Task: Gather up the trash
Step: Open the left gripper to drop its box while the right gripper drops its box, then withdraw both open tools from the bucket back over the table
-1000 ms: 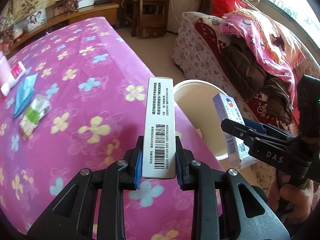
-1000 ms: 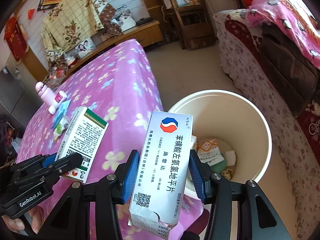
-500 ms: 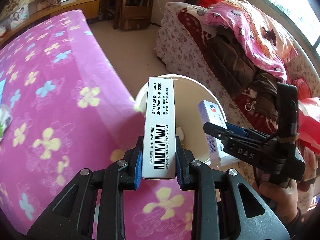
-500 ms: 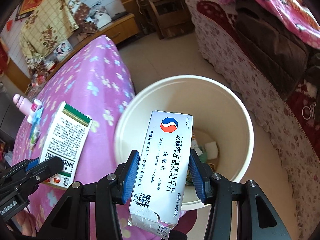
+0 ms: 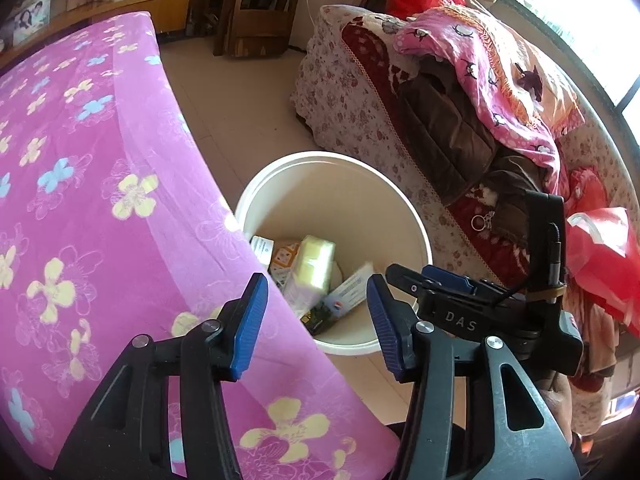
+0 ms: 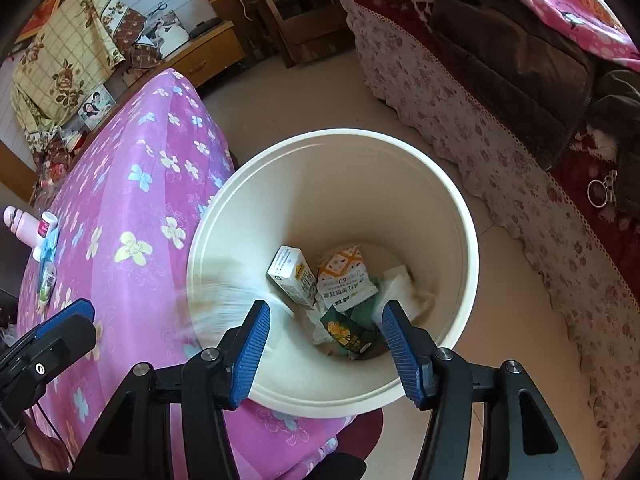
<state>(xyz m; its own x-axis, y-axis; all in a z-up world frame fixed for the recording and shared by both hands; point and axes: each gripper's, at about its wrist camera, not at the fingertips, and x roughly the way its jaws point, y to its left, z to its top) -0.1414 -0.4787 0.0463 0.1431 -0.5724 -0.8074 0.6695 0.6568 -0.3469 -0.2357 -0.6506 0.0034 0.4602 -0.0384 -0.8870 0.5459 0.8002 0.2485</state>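
Observation:
A white round bin [image 5: 416, 216] stands on the floor beside the pink flowered table [image 5: 100, 200]. My left gripper [image 5: 316, 320] hovers over the bin's near rim, its jaws opening with nothing between them. Two blurred boxes, a pale one [image 5: 314, 264] and a blue-and-white one [image 5: 348, 292], drop inside the bin. My right gripper [image 6: 326, 350] hangs over the bin [image 6: 472, 240], jaws also opening and empty. A white blur of a falling box [image 6: 228, 300] streaks past its left finger. On the bin's bottom lie a white carton [image 6: 292, 276], an orange packet [image 6: 344, 276] and a green packet [image 6: 352, 332].
A pink bottle [image 6: 24, 226] and small wrappers [image 6: 48, 264] lie on the table's far left. A sofa piled with blankets and clothes [image 5: 460, 120] stands right of the bin. A wooden chair [image 5: 256, 8] stands on the tiled floor [image 5: 240, 112] beyond.
Both grippers moved from over the table to above the bin and opened. The barcode box left my left gripper and the blue-and-white box left my right one; both now drop into the bin.

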